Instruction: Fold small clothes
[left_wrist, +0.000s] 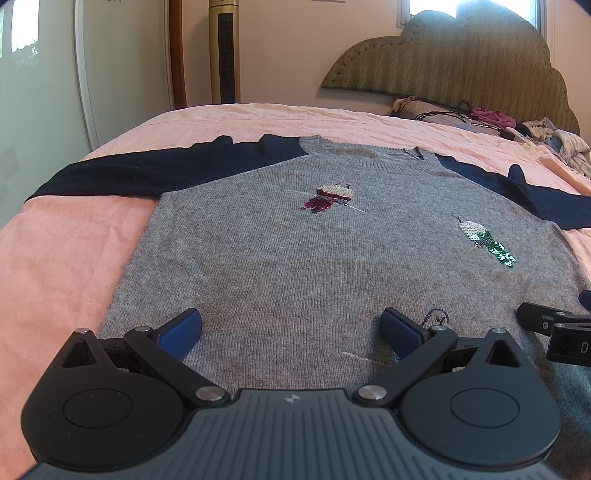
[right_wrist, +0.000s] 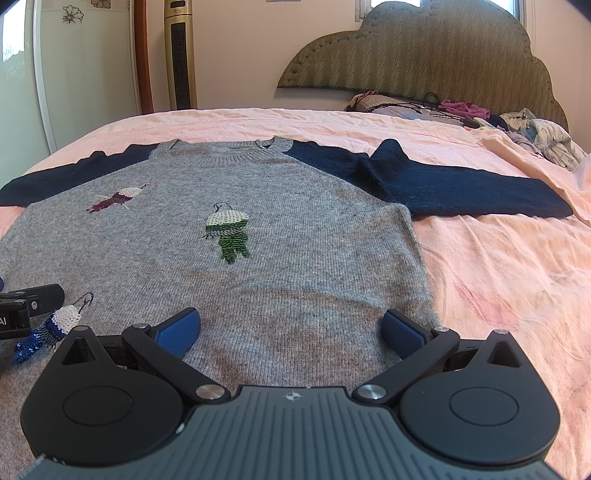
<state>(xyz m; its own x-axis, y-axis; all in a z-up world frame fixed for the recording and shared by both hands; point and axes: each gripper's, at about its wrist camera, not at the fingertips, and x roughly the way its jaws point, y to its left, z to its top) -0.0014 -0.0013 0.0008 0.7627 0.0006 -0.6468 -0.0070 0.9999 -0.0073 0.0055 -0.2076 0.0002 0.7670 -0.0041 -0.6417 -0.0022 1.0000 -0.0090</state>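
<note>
On a pink bedsheet (right_wrist: 498, 258), 1 grey sweater (left_wrist: 295, 266) with 2 navy sleeves lies flat and unfolded as the left gripper (left_wrist: 291, 334) and right gripper (right_wrist: 291, 332), 2 in all, hover side by side over its hem, fingers spread and empty. Folding looks barely begun. The next move likely calls for pinching the hem or a sleeve; 3 sequin birds show.

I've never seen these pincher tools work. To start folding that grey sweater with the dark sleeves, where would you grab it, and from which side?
Probably the sweater by its near hem, from the foot of the bed. It lies flat, face up, sleeves spread, hem nearest both tools. The left gripper and right gripper hover open above the hem, so each could pinch a hem corner and lift it toward the collar.
</note>
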